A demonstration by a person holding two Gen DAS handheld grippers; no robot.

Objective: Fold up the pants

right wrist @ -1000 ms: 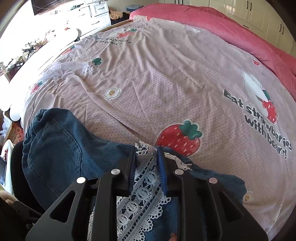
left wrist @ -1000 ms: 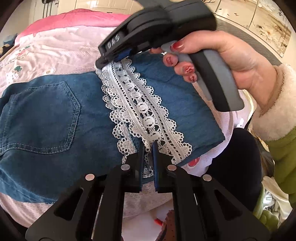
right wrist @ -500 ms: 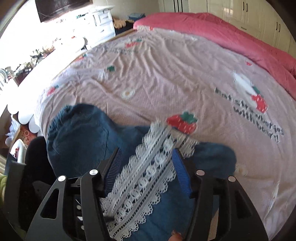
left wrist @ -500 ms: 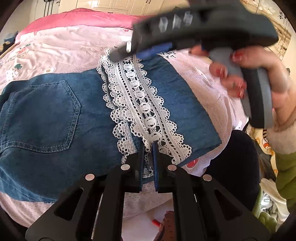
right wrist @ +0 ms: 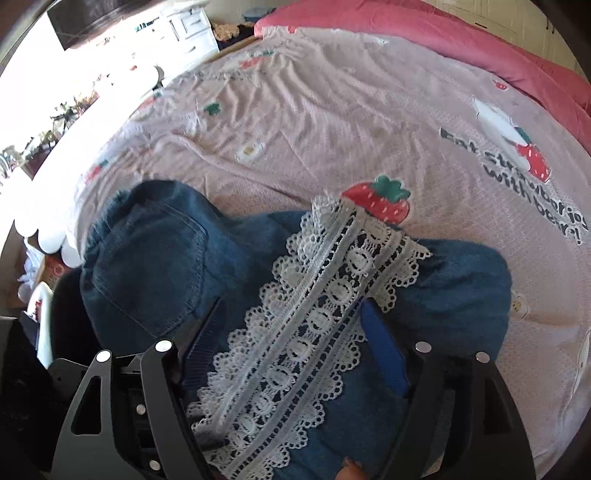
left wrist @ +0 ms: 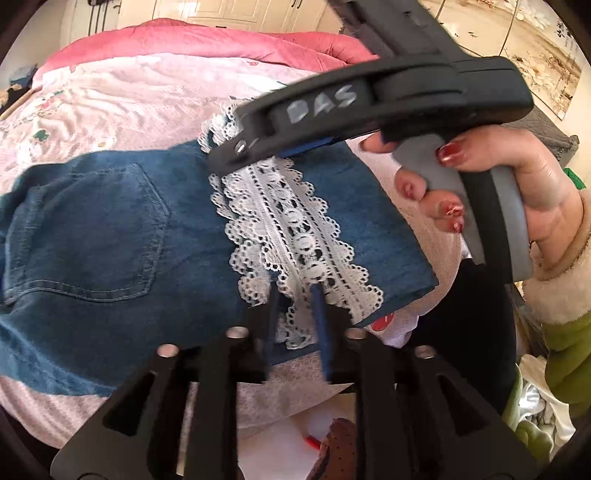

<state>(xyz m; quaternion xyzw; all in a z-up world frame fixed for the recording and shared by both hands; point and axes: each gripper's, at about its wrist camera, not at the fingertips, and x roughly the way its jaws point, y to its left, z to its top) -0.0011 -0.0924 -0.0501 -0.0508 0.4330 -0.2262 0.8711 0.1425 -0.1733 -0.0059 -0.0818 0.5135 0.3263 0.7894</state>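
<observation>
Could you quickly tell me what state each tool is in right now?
Left tool: just opening, pads apart around the lace, no grip.
Right tool: just opened wide above the pants, holding nothing.

Sunlit bedroom (white cabinets (right wrist: 192, 27))

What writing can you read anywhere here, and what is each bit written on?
"DAS": handwritten in pale marker on the side of the right gripper, seen from the left wrist camera.
"Eat strawberries with bear!": printed in dark letters on the pink bedsheet; the ends of both lines curve away and blur, so the last letters are partly a guess.
No readable writing shows on the denim pants or their lace trim.
</observation>
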